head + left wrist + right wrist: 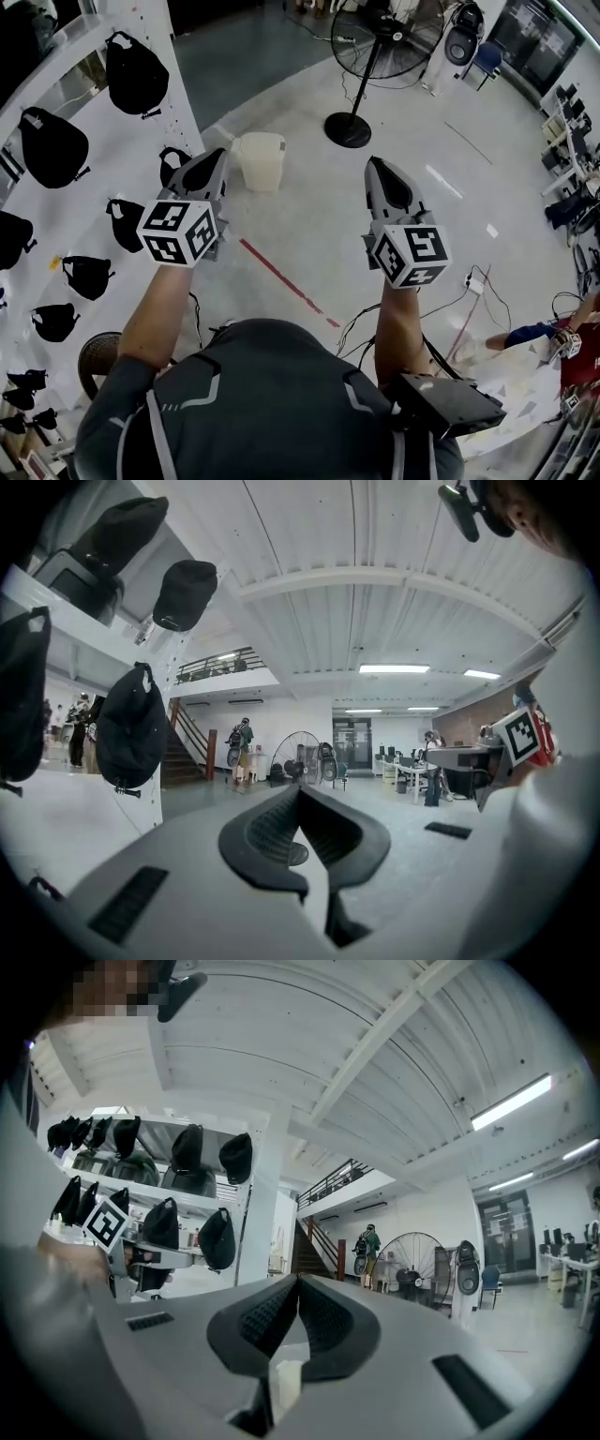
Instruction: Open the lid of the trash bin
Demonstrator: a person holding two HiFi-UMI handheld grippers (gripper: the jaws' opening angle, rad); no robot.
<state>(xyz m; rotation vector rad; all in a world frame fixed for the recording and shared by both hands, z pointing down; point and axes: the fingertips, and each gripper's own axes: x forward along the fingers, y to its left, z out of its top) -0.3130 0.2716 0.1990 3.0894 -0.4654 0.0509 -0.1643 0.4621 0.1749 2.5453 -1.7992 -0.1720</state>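
Big gray floor. White wall w/ black bags on the left. Tall fan far off. Small white trash bin on the floor, far, between left gripper & right gripper, nearer the left. Both pairs of jaws pressed together, empty.

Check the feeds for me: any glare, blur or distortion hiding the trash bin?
Head view: sharp, evenly lit, edges fisheye-bent; trash bin plain, light streaks on the floor to its right. Left gripper view: heavy fisheye, dark corners, bright ceiling lamps. Right gripper view: same distortion, strip light glaring.
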